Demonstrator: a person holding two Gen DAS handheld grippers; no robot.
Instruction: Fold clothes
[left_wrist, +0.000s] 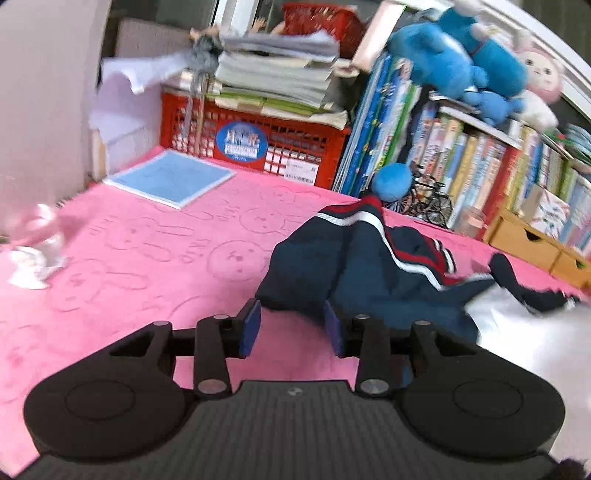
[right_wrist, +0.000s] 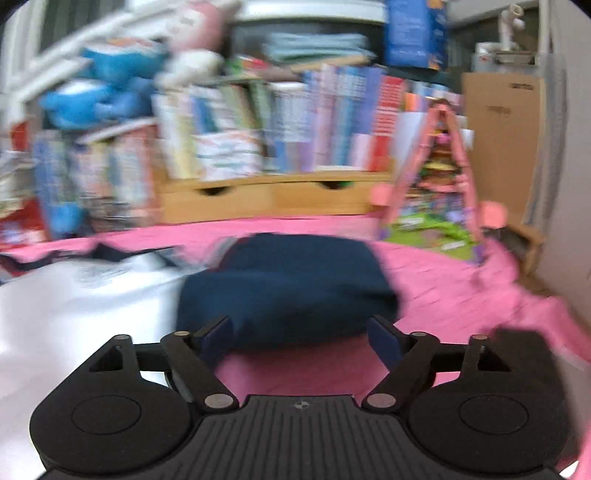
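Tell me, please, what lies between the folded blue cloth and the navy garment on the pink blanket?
In the left wrist view, only bare pink blanket lies between the folded blue cloth and the navy garment.

The pink cover (left_wrist: 155, 258), embossed with rabbit faces, carries everything. A navy garment (left_wrist: 369, 266) with red and white stripes lies bunched just ahead of the left gripper (left_wrist: 291, 325), over a white garment (left_wrist: 517, 325) to its right. A blue pad (left_wrist: 170, 179) lies far ahead, left. A red crate (left_wrist: 255, 136) stands behind it.
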